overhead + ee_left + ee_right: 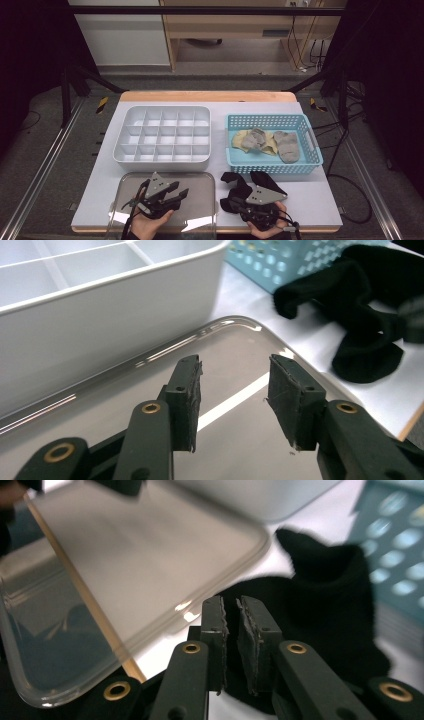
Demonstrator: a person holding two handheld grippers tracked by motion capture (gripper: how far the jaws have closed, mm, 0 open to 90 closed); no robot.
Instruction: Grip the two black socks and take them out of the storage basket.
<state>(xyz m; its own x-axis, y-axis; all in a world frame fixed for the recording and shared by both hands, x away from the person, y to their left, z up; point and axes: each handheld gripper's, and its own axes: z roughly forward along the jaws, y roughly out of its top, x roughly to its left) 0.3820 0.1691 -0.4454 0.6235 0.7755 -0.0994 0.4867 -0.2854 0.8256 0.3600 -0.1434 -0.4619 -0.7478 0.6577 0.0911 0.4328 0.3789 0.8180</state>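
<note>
A pair of black socks [240,182] lies crumpled on the white tabletop near the front edge, right of a clear plastic tray [200,180]. My left gripper [181,190] hovers over that tray, jaws open and empty [235,365], with the black socks [365,315] off to its right. My right gripper [242,200] sits low at the near side of the black socks [320,595]. Its jaws [232,605] stand only a slit apart, with nothing between the pads. A hand holds each gripper from the table's front edge.
A white compartment organiser [162,160] stands behind the tray, its cells bare. To its right a blue mesh basket [272,167] holds a beige sock [244,142] and grey socks [287,146]. The table's front edge lies just under both hands.
</note>
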